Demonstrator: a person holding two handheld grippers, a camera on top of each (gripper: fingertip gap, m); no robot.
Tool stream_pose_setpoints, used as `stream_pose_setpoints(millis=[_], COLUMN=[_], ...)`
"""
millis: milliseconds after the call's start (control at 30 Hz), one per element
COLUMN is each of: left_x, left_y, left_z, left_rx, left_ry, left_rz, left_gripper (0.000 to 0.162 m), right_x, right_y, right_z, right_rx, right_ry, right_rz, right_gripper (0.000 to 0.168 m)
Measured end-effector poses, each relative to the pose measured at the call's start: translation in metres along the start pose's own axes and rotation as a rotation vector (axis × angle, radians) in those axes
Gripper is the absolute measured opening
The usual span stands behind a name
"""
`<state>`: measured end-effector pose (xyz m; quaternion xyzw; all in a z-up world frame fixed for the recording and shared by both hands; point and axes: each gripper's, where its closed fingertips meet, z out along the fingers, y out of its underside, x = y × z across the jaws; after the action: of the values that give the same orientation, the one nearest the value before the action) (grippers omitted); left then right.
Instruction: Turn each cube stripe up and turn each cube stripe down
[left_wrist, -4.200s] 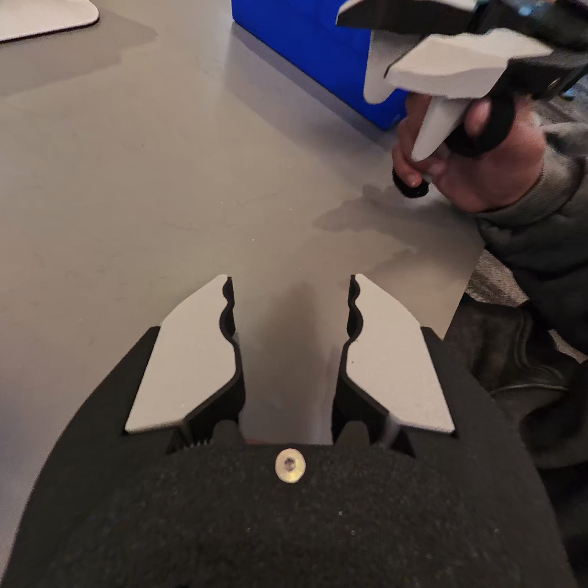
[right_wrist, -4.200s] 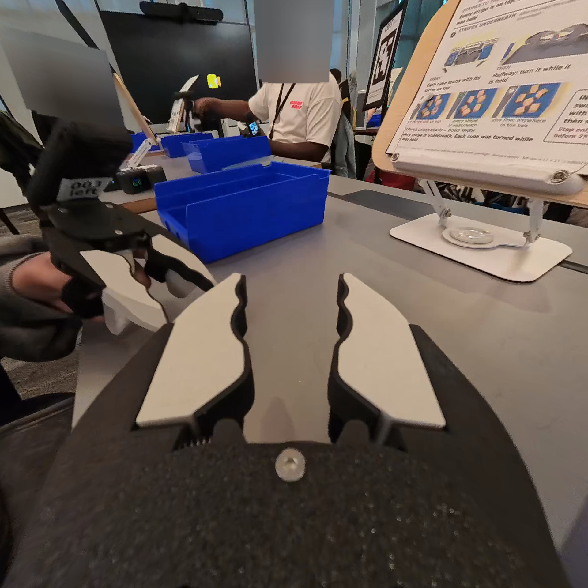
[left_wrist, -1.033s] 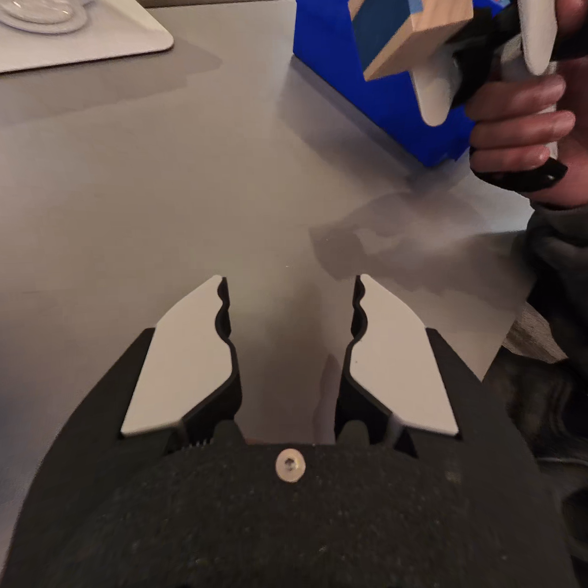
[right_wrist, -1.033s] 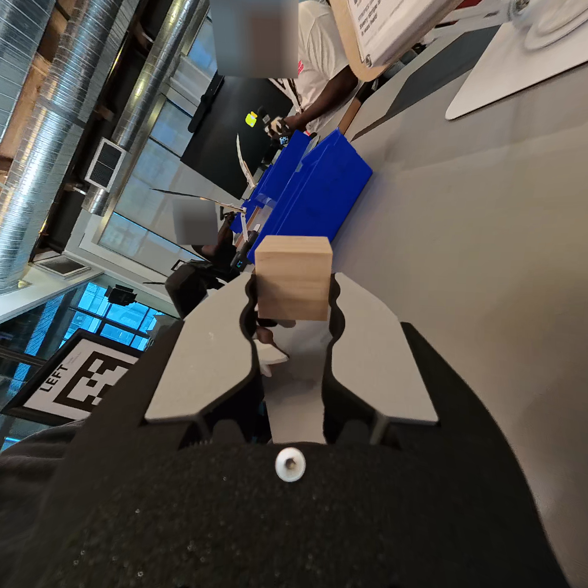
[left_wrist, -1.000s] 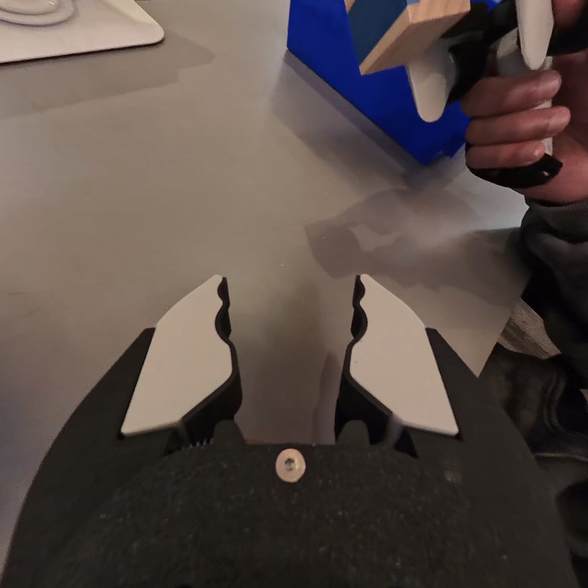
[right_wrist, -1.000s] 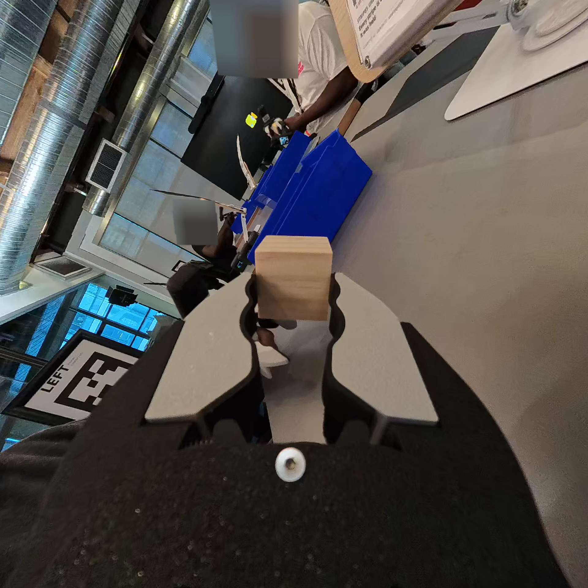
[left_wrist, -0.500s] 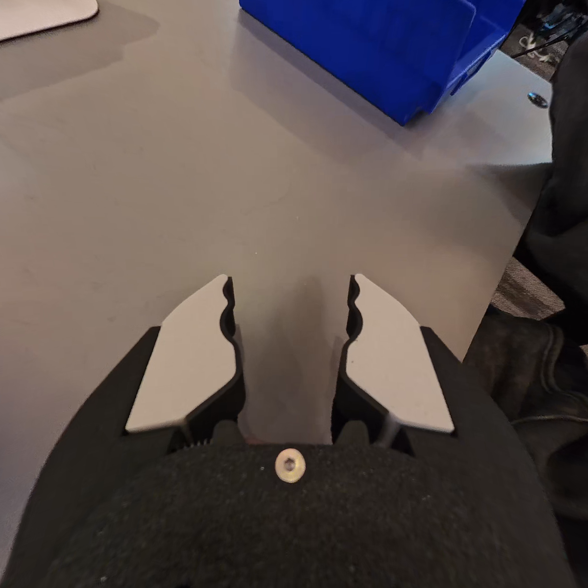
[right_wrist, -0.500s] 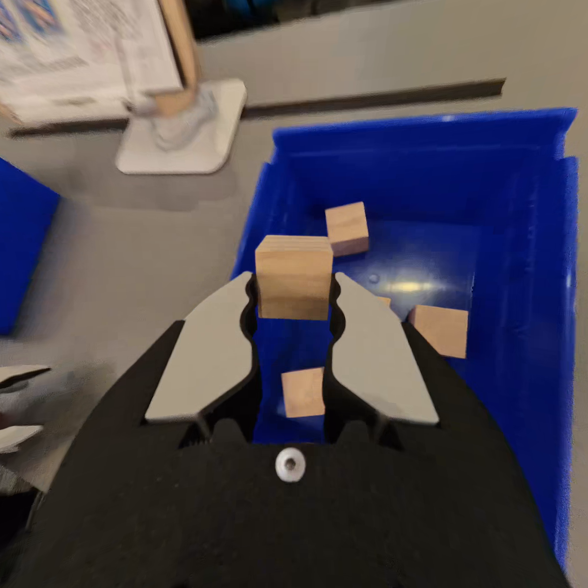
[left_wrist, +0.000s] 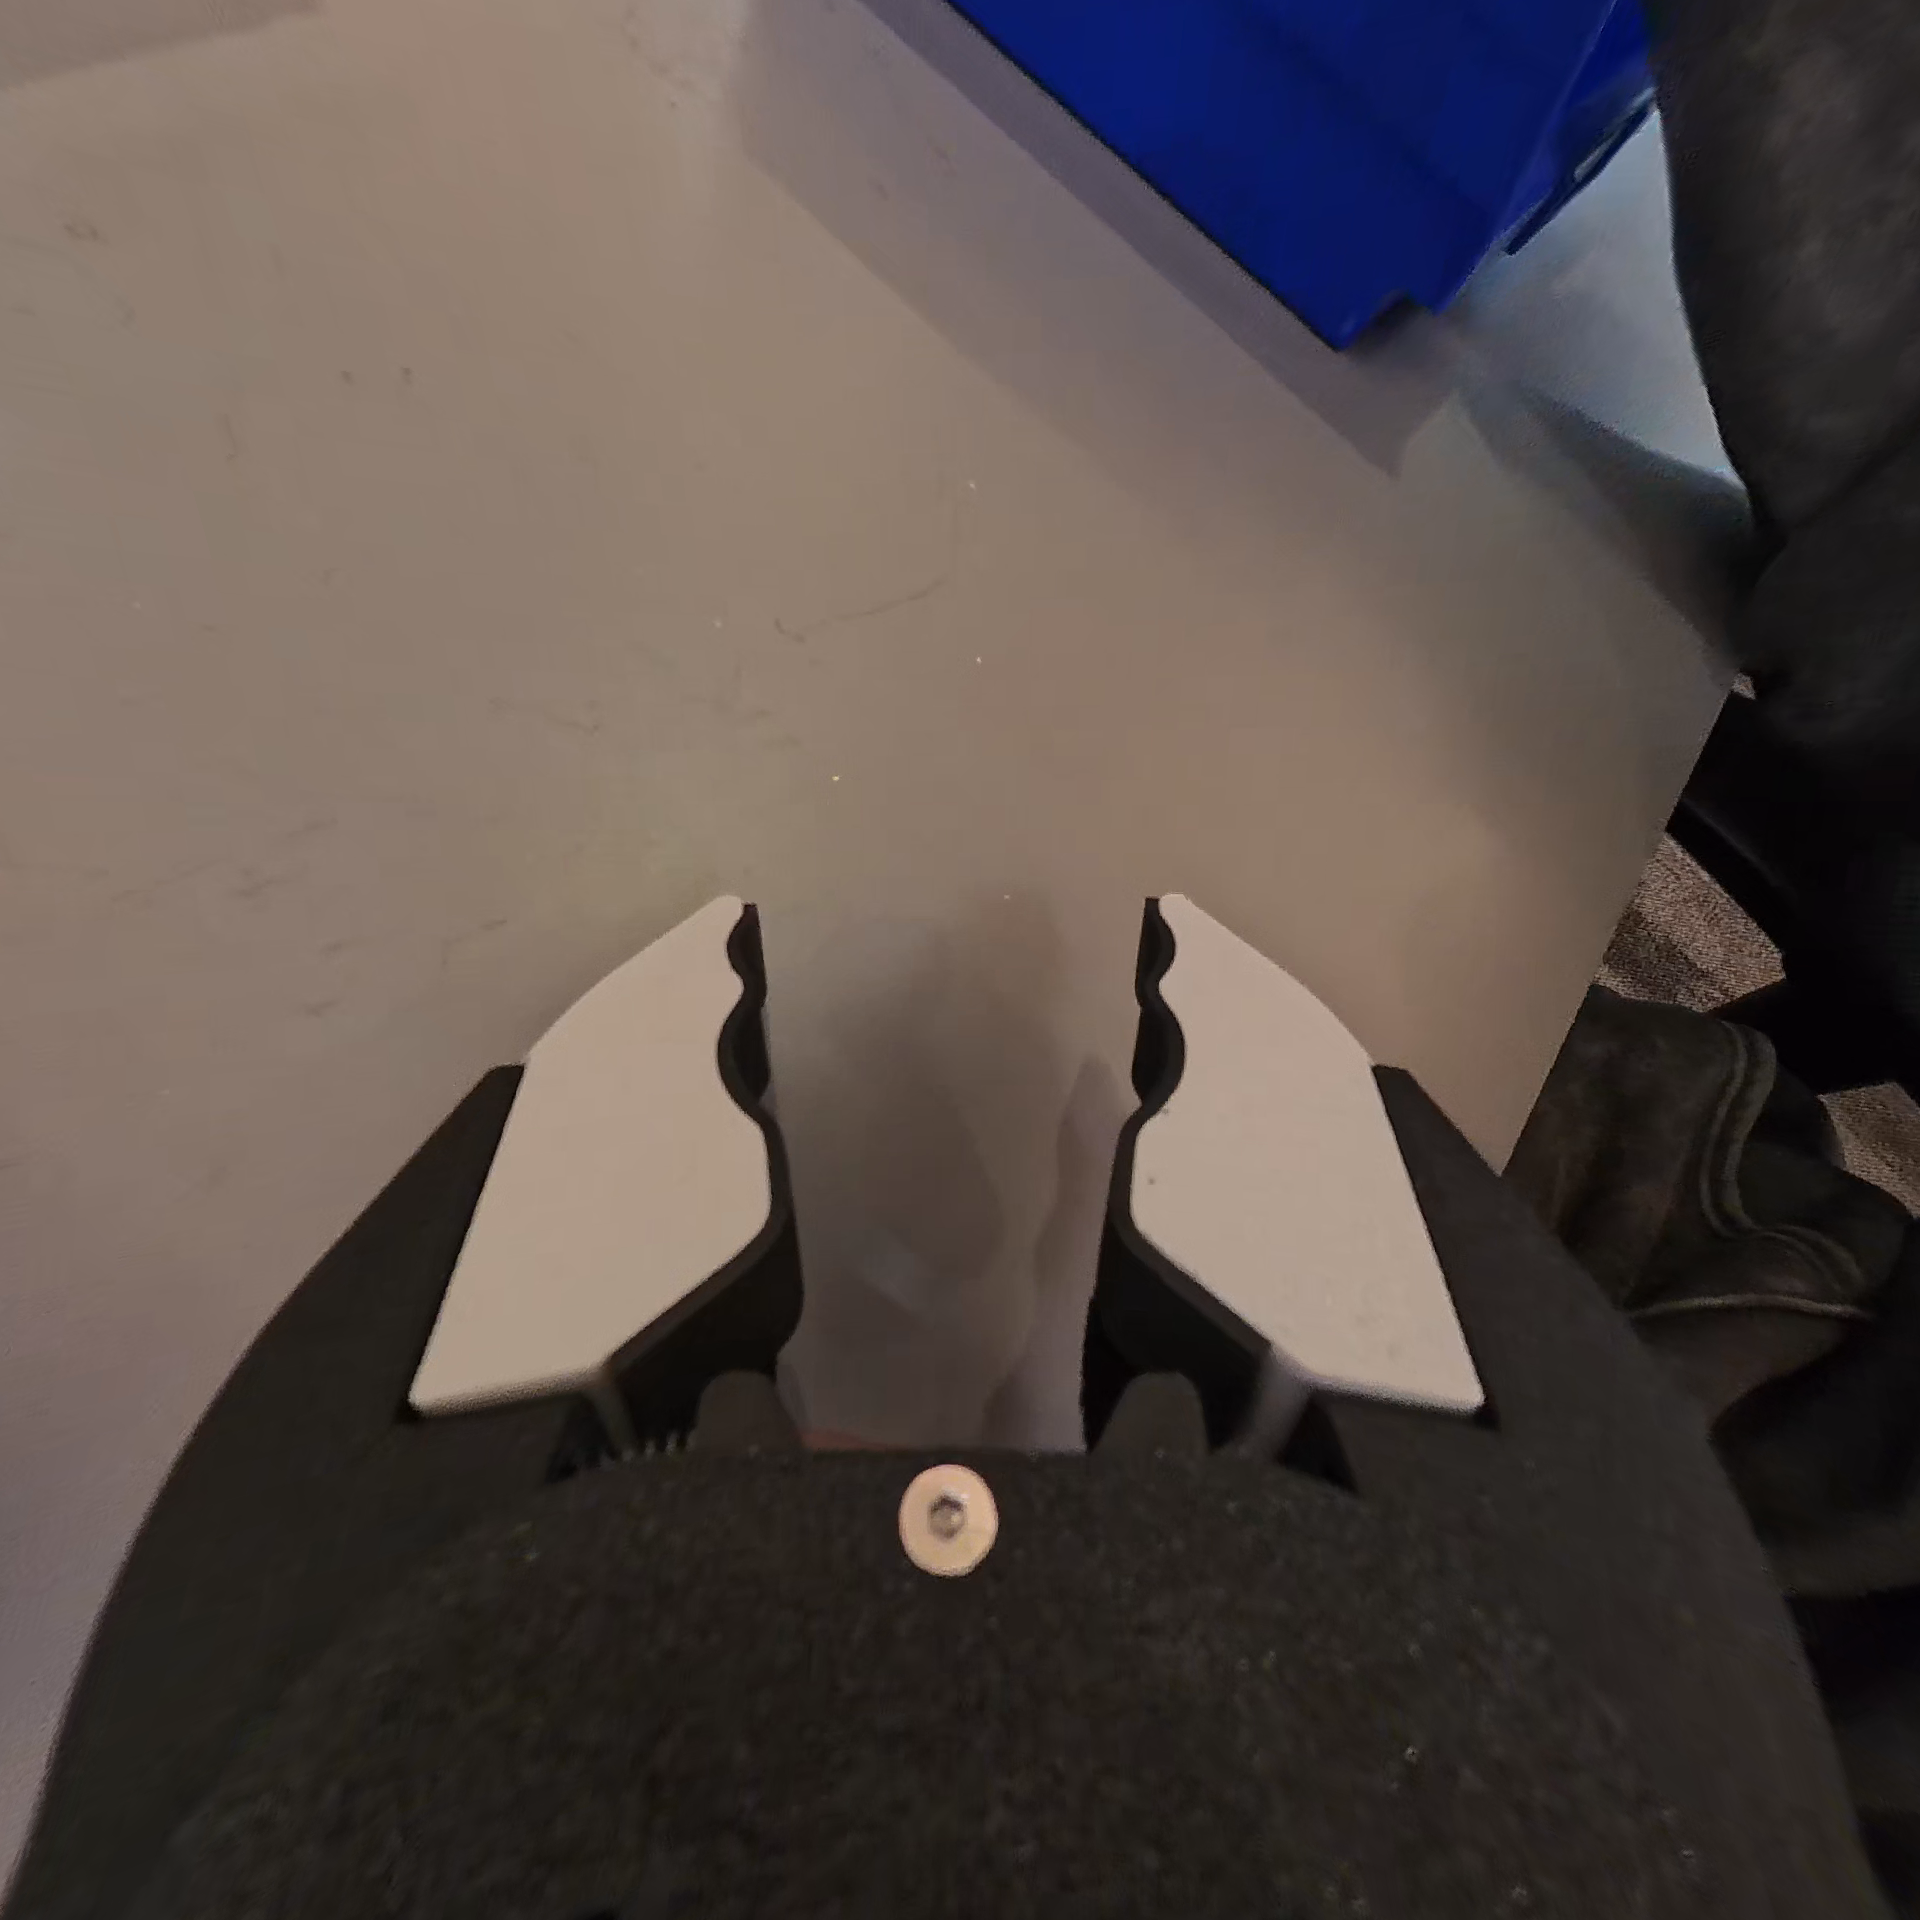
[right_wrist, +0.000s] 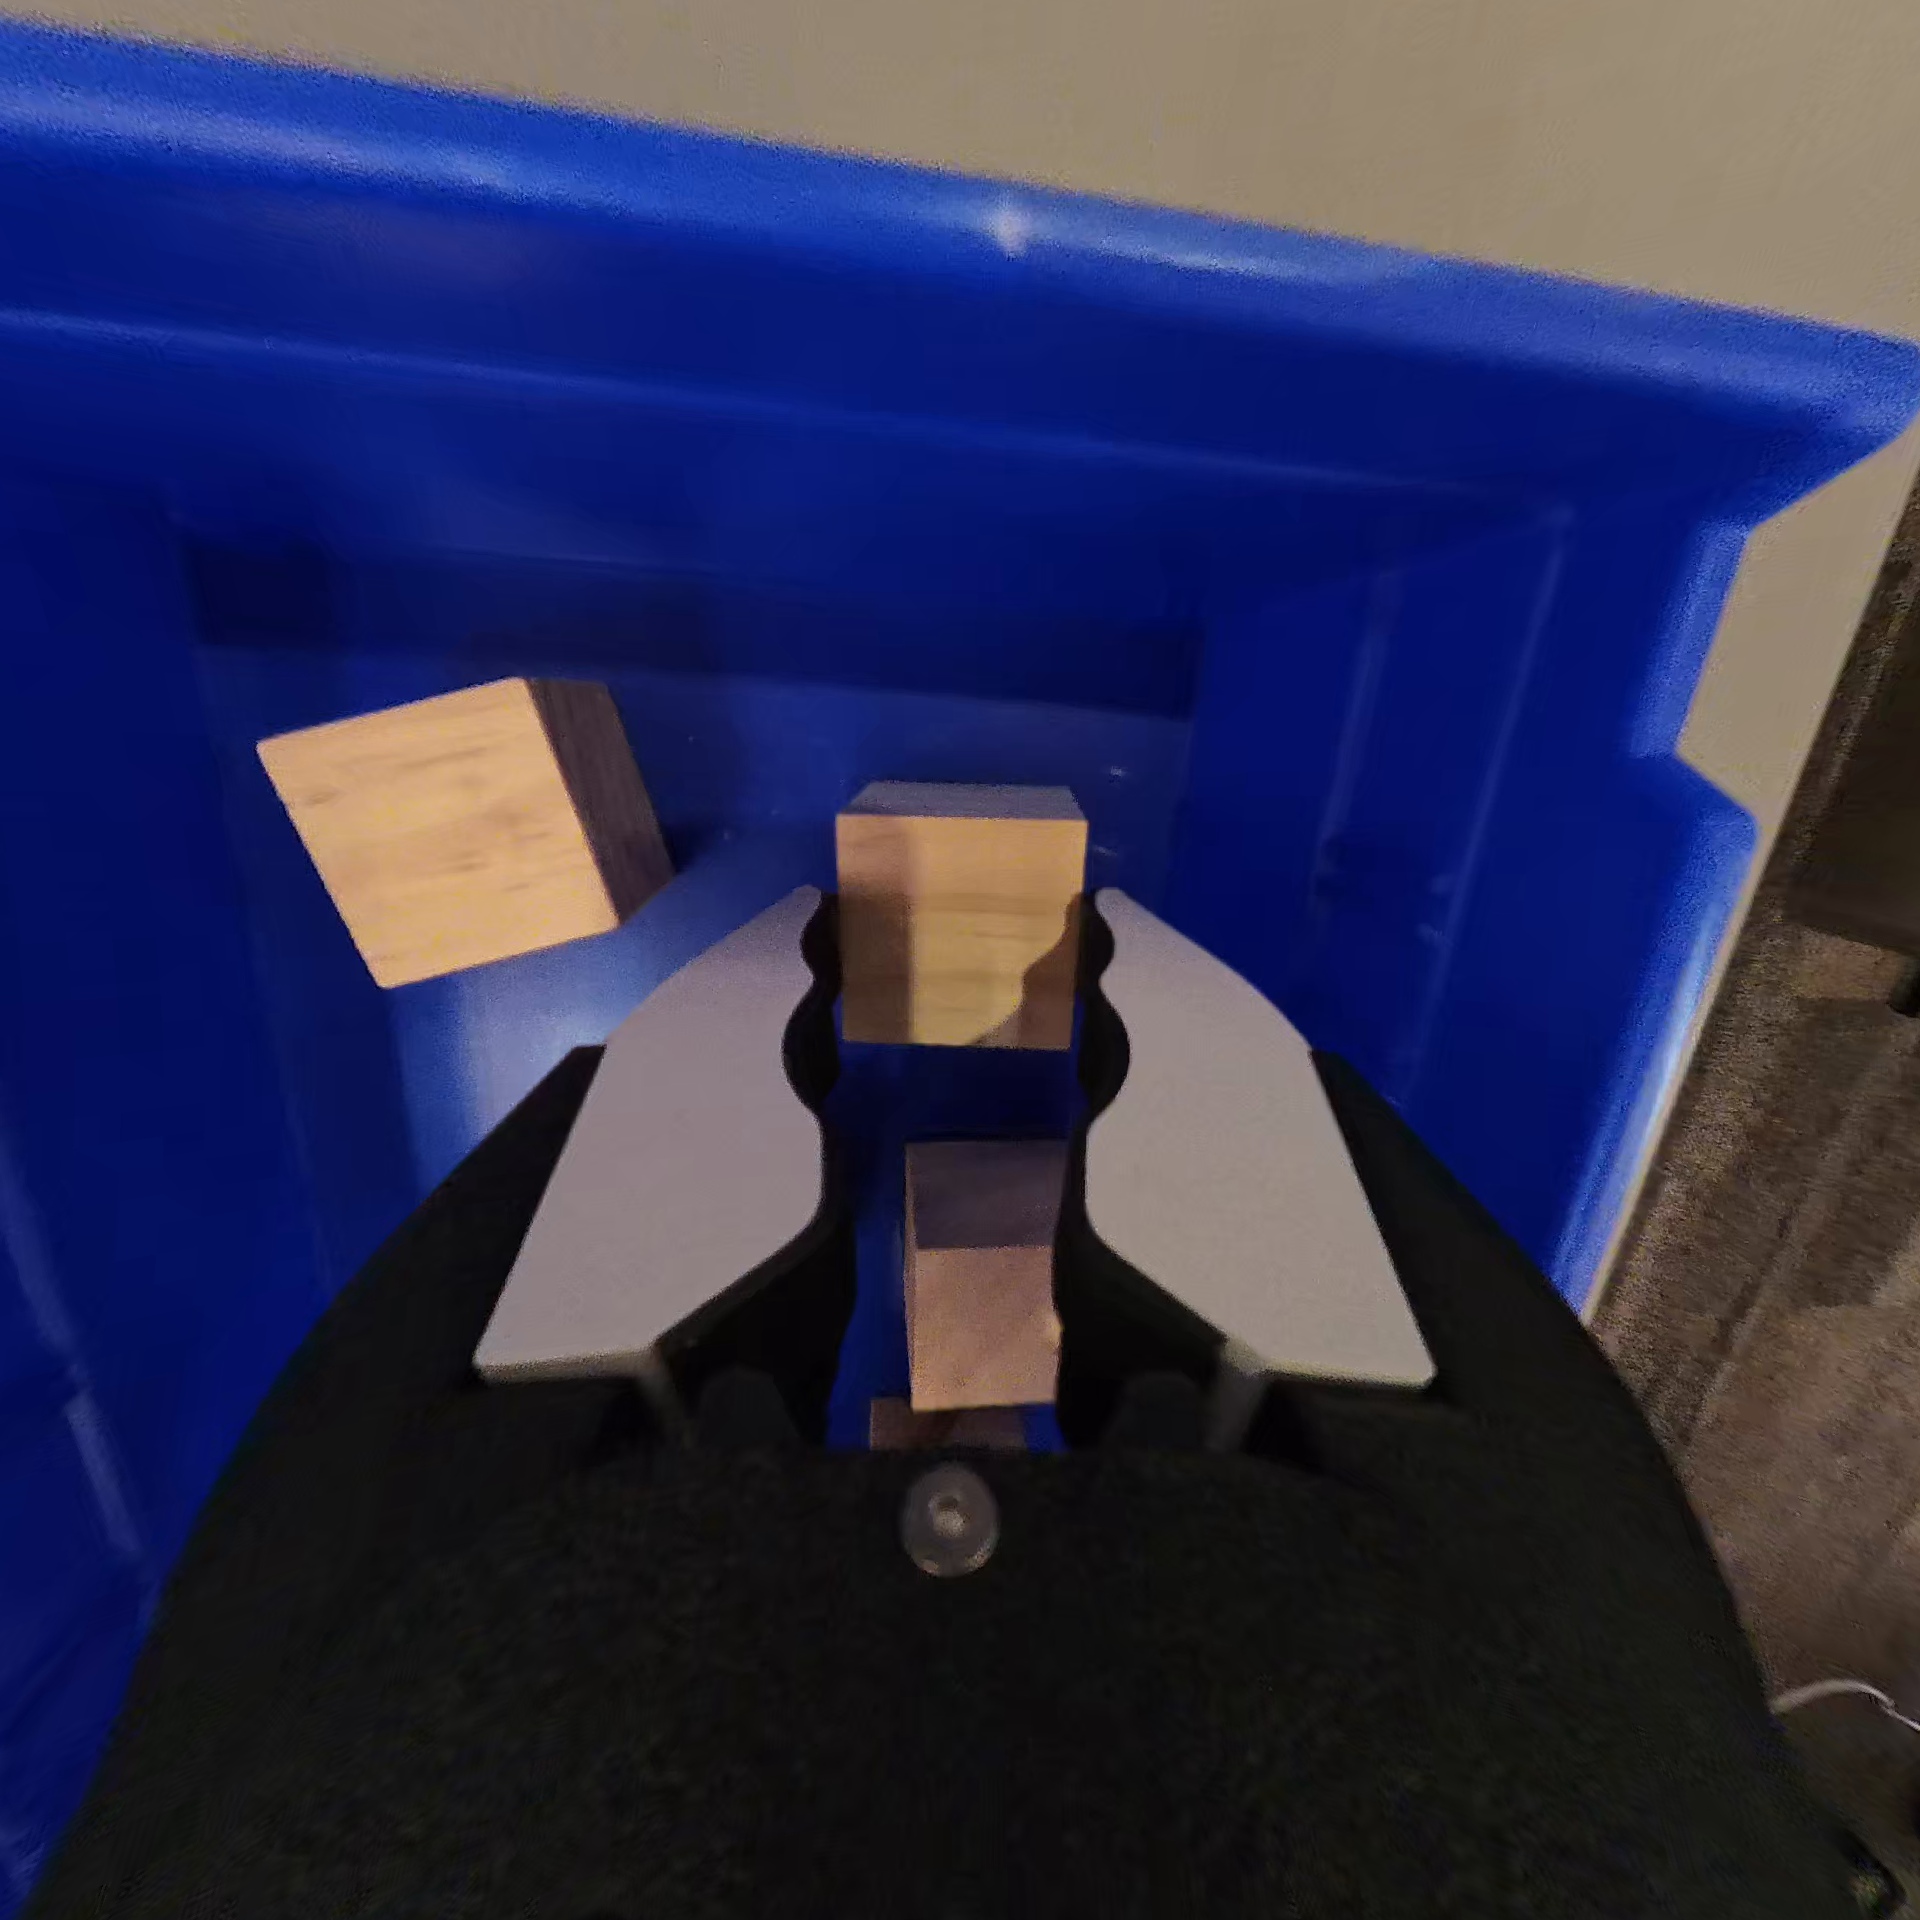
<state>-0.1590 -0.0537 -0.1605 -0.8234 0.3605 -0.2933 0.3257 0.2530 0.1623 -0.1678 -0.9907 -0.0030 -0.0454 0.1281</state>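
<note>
Left wrist view looks down over grey table (left_wrist: 520, 520); right peers closely into shared blue bin (right_wrist: 935, 416).

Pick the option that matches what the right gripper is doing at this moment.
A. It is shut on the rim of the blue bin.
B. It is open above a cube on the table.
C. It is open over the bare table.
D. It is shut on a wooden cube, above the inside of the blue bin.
D: the right gripper clamps a wooden cube between its fingertips, with the blue bin and other cubes below.
</note>
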Motion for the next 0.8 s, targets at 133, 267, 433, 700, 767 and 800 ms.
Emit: stream_pose_setpoints(millis=[133, 267, 433, 700, 767, 800], left_x=[-0.001, -0.001, 0.002, 0.004, 0.003, 0.002], left_y=[0.002, 0.005, 0.006, 0.004, 0.002, 0.000], left_z=[0.002, 0.004, 0.004, 0.001, -0.002, -0.005], left_rx=[-0.011, -0.026, -0.028, -0.018, -0.005, 0.010], left_ry=[-0.004, 0.005, -0.001, -0.012, -0.024, -0.037], left_rz=[0.001, -0.012, 0.001, 0.004, 0.004, 0.000], left_gripper=[0.068, 0.068, 0.068, 0.068, 0.068, 0.068], right_x=[0.000, 0.002, 0.006, -0.088, -0.157, -0.192], right_y=[-0.002, -0.002, -0.010, -0.005, 0.030, 0.053], right_z=[0.002, 0.005, -0.007, -0.214, -0.252, -0.261], right_rx=[0.009, 0.022, 0.149, 0.904, 1.078, 1.129], right_ry=[-0.032, -0.022, 0.053, -0.208, -0.495, -0.648], right_rz=[0.031, -0.009, -0.080, -0.172, -0.243, -0.281], right_gripper=[0.043, 0.045, 0.061, 0.059, 0.057, 0.058])
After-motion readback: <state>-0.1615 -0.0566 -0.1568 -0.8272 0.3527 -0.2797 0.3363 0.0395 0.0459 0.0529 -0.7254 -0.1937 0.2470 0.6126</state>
